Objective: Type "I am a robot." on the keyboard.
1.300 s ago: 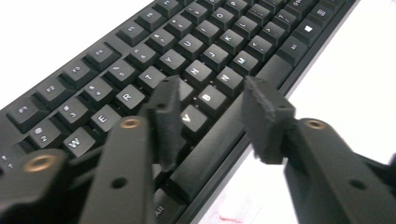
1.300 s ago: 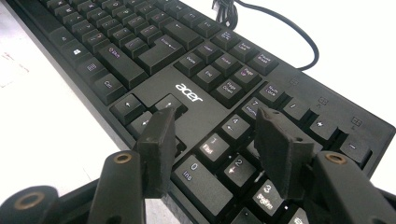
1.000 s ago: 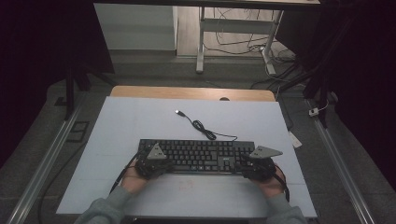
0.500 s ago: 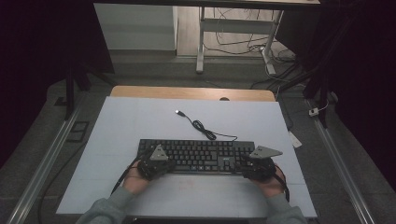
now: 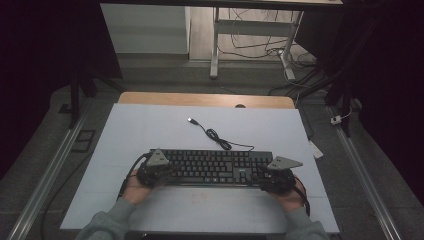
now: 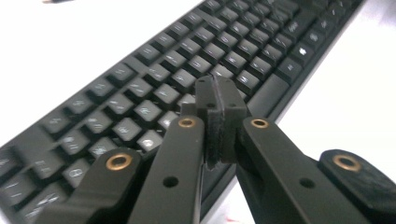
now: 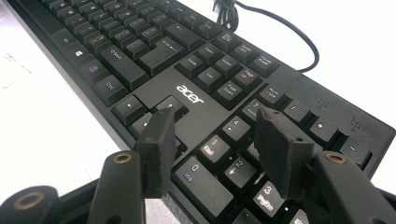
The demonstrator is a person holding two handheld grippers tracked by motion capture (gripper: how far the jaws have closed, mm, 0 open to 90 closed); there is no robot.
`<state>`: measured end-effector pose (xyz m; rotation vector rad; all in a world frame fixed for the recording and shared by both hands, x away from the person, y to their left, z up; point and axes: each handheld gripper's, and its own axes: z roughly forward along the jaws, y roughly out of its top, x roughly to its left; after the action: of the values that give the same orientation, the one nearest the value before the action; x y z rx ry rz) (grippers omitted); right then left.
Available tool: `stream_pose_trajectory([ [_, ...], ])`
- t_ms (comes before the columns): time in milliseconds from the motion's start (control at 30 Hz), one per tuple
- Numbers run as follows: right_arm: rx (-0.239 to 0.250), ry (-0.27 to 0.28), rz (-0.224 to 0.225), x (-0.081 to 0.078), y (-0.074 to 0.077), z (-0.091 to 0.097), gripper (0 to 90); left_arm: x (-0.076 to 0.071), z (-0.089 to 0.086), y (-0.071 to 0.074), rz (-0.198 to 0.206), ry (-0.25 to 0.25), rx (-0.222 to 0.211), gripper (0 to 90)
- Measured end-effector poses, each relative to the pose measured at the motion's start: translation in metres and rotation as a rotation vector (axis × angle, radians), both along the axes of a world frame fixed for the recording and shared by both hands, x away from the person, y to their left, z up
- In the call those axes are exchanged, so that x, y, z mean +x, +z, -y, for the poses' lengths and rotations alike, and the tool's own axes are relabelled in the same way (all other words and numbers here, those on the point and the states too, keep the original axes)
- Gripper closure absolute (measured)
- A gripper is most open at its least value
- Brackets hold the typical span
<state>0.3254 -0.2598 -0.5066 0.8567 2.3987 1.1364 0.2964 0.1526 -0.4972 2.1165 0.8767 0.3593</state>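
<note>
A black Acer keyboard (image 5: 210, 167) lies flat on the white table top, with its cable (image 5: 220, 140) curling away to a USB plug (image 5: 191, 120). My left gripper (image 5: 156, 172) hovers over the keyboard's left end. In the left gripper view its pads (image 6: 220, 93) are pressed together with nothing between them, just above the letter keys (image 6: 187, 60). My right gripper (image 5: 267, 177) is over the right end. In the right gripper view it (image 7: 212, 126) stands open above the number pad (image 7: 219, 149), its fingertips apart over the keys and holding nothing.
The white table top (image 5: 150, 130) stretches beyond the keyboard to a wooden strip (image 5: 205, 99) at the far edge. The cable (image 7: 280, 28) lies behind the number pad. Desk legs and loose wires (image 5: 260, 40) are on the floor beyond.
My left gripper has shifted a little to the left and lifted slightly over the keyboard. The right gripper and the keyboard have stayed put.
</note>
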Motion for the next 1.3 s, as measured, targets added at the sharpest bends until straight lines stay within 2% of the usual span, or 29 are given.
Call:
stream_pose_trajectory([
  [133, 0.001, 0.001, 0.001, 0.000, 0.000, 0.000, 48.7, 0.001, -0.012, 0.004, 0.007, 0.032, -0.030, 86.5],
  [300, 0.002, 0.002, 0.001, 0.000, 0.000, 0.000, 48.7, 0.003, -0.024, 0.007, 0.002, 0.085, -0.070, 66.9],
  [433, 0.003, 0.001, 0.000, 0.000, 0.000, 0.000, 48.6, 0.005, -0.029, 0.006, -0.008, 0.115, -0.076, 58.3],
  [833, 0.006, 0.000, 0.002, 0.000, 0.001, 0.000, 48.6, 0.009, -0.033, 0.006, -0.007, 0.140, -0.080, 53.4],
  [1200, 0.005, 0.000, 0.000, 0.000, 0.000, 0.000, 48.6, 0.028, -0.027, 0.004, -0.021, 0.142, -0.078, 51.2],
  [1300, 0.005, 0.000, 0.000, 0.000, 0.000, 0.000, 48.6, 0.032, -0.023, 0.002, -0.029, 0.134, -0.059, 50.5],
])
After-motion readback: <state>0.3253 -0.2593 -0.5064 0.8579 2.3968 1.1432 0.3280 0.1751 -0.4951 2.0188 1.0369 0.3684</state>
